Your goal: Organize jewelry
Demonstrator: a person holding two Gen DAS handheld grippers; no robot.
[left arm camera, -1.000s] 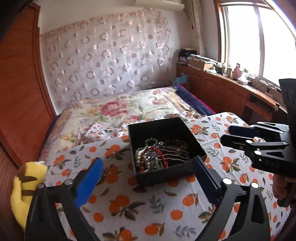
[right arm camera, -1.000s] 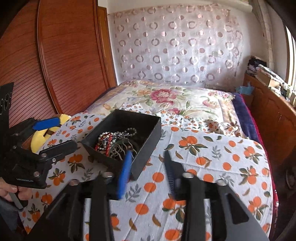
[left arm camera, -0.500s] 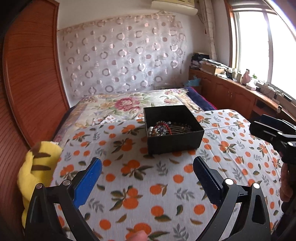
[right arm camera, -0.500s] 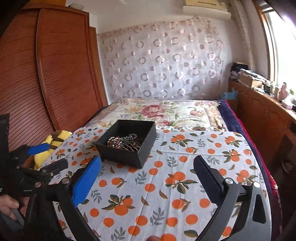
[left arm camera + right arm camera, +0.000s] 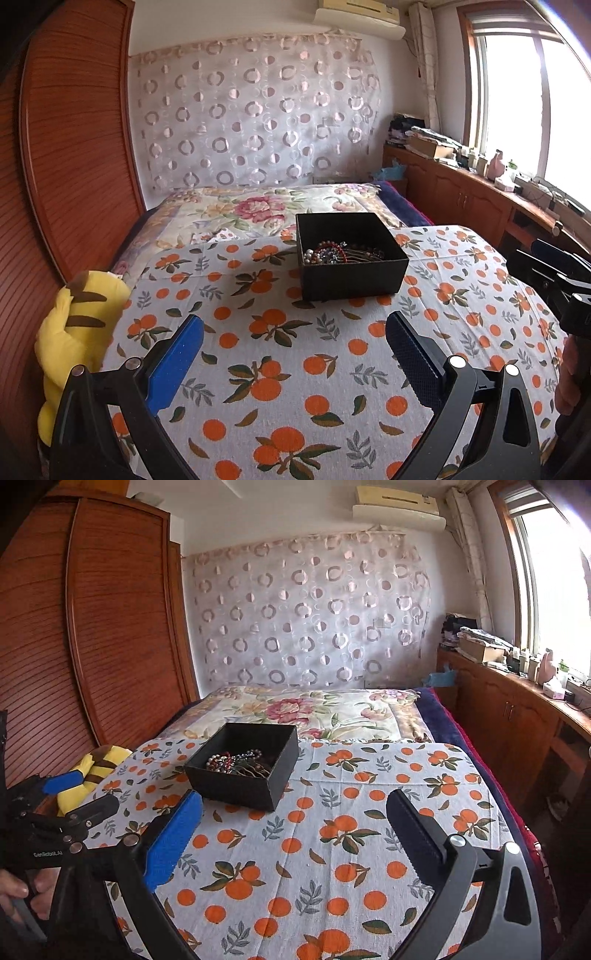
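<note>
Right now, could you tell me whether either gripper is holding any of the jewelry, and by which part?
Nothing is held: the left gripper and right gripper are both open, short of the black box containing the jewelry.

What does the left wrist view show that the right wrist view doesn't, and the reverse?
Left wrist only: the open left gripper up close, and the right gripper entering from the right edge.

Right wrist only: the open right gripper up close, the left gripper at the left edge, and a hand holding it.

Both: the black box of jewelry on the orange-print cloth, and the yellow plush.
</note>
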